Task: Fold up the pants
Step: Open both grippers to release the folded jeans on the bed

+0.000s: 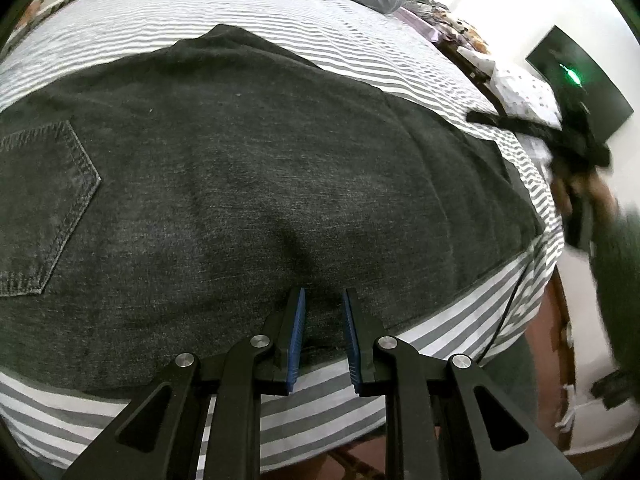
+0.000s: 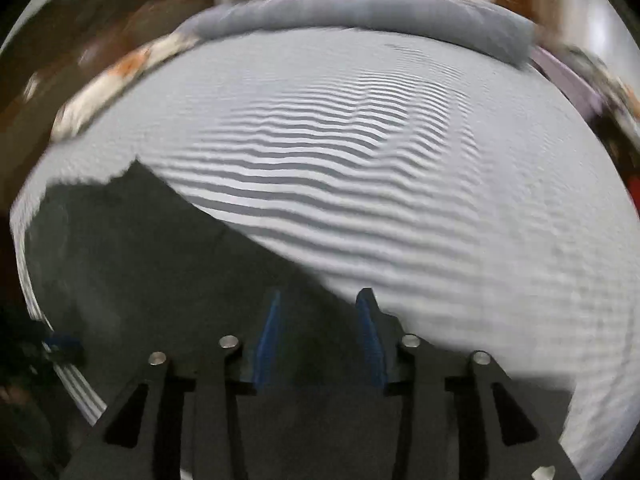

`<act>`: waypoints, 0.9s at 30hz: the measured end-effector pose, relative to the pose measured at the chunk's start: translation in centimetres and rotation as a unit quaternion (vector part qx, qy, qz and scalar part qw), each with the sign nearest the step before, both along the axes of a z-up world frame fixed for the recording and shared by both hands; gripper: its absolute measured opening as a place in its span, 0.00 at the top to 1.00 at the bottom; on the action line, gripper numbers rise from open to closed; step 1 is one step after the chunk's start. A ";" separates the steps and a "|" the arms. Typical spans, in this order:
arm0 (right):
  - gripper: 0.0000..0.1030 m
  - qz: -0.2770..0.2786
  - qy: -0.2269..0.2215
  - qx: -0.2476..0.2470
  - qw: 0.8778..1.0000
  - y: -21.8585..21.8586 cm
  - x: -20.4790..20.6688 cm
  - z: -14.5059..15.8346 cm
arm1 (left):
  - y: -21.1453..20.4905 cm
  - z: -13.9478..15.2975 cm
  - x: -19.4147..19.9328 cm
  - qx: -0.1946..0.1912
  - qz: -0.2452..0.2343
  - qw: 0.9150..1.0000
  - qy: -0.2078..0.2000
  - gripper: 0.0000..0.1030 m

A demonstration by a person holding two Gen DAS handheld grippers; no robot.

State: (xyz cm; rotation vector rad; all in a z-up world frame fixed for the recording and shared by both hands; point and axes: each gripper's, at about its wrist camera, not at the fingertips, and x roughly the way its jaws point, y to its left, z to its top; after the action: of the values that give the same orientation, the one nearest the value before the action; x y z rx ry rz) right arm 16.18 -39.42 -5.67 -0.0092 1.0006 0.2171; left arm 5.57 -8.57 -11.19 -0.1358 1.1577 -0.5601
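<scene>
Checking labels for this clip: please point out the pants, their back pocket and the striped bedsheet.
pants (image 1: 260, 168), left wrist view, middle of the dark denim.
back pocket (image 1: 44, 208), left wrist view, centre of the stitched patch.
striped bedsheet (image 2: 380, 168), right wrist view, bare striped area beyond the pants.

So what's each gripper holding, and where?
Left gripper pinches the pants at their near edge; right gripper is open, holding nothing.

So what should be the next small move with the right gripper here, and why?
Probably bring the right gripper down onto the dark jeans' free edge and close. Its jaws stand open with nothing pinched, above the denim on the striped sheet, while the left gripper pins the near edge.
</scene>
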 end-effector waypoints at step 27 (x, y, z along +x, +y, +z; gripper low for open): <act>0.60 -0.314 0.023 0.297 0.902 -12.4 -19.4 -6.5 | -6.6 2.3 -0.4 0.036 -0.052 0.998 -0.012 0.71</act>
State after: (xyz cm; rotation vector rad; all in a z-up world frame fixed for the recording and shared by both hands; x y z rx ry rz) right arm -3.23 -51.77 -12.16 0.8708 0.9028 -0.0813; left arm 5.20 -15.12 -8.92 -0.0073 1.1656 -0.6091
